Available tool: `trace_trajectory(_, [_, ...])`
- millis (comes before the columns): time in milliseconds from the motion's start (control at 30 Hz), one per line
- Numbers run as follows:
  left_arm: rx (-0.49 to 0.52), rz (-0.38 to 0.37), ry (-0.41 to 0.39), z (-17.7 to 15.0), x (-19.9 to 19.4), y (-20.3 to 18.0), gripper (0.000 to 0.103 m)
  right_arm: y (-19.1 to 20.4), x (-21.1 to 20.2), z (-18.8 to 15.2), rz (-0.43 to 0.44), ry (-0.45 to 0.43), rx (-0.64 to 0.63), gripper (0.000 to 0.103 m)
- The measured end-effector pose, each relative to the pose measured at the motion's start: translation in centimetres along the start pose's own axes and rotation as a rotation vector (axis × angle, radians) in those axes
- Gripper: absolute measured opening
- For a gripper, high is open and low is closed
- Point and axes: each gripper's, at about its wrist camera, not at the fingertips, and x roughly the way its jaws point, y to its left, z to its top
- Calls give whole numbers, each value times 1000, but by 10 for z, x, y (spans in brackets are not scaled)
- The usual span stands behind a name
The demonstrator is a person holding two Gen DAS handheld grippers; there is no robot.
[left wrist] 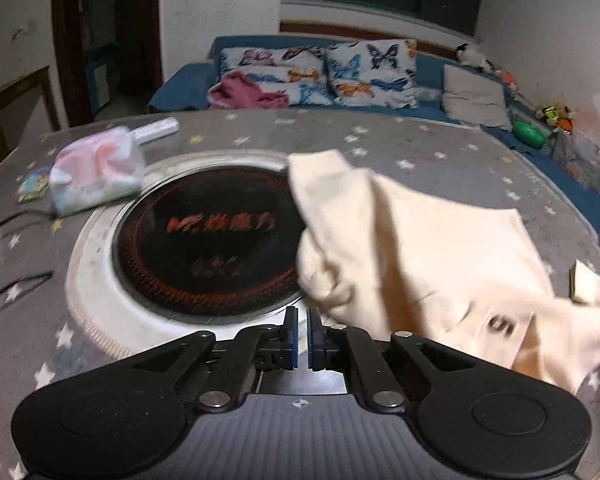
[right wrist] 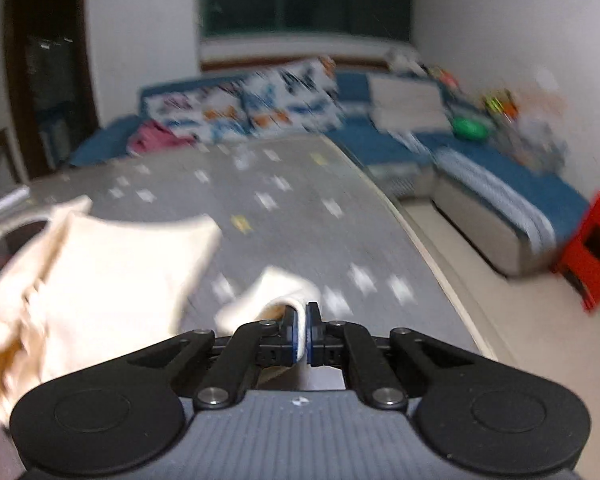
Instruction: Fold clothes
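On the grey starred desk, the cream garment lies bunched right of the round black hotplate. Left tongs are closed on nothing; right tongs pinch a cream fold. Bare cloth stretches far toward the curved right edge; a floral pouch sits far left.

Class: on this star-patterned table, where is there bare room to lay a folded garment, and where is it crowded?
Free: grey star-patterned tablecloth between the cream garment and the far table edge. Crowded: the left side, with the round black cooktop, pastel pouch and white remote.
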Motion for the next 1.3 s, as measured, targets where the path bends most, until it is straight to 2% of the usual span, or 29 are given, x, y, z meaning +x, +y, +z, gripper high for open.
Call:
trace_trajectory(33, [7, -10, -6, 4, 1, -6, 18, -5, 0, -5, -10, 15, 11, 17])
trace_trajectory(67, [16, -16, -11, 9, 4, -12, 33, -10, 1, -11, -20, 29, 24, 26])
trace_trajectory(133, [36, -17, -19, 17, 13, -25, 47, -12, 1, -12, -23, 28, 17, 30])
trace_trajectory(233, [65, -27, -24, 29, 28, -43, 47, -9, 3, -9, -24, 12, -14, 39])
trace_trajectory(333, [89, -28, -22, 37, 45, -57, 47, 4, 7, 0, -26, -19, -112, 42])
trace_trajectory(500, [100, -25, -3, 45, 71, -65, 46, 32, 18, 4, 21, -16, -242, 42])
trace_trajectory(633, [93, -21, 7, 54, 83, -60, 45, 46, 24, 0, 26, -9, -336, 42])
trace_trajectory(833, [93, -44, 24, 69, 103, -63, 45, 57, 35, -2, 84, 25, -401, 37])
trace_trajectory(900, [111, -44, 32, 73, 110, -68, 44, 58, 40, -1, 85, 31, -410, 35])
trace_trajectory(967, [131, -39, 44, 74, 118, -72, 26, 56, 46, 0, 85, 40, -403, 27])
trace_trajectory(1000, [140, -39, 51, 74, 122, -74, 20, 54, 47, 1, 85, 42, -397, 27])
trace_trajectory(1033, [148, -35, 57, 73, 125, -74, 10, 52, 48, 1, 84, 43, -393, 24])
trace_trajectory(1067, [152, -26, 57, 72, 126, -74, 6, 50, 49, 2, 80, 45, -390, 16])
trace_trajectory(1167, [133, 1, 35, 69, 120, -65, 3, 41, 51, 3, 55, 42, -368, 6])
trace_trajectory(1300, [91, 35, -31, 66, 91, -46, 3, 25, 44, 5, 5, 14, -308, 4])
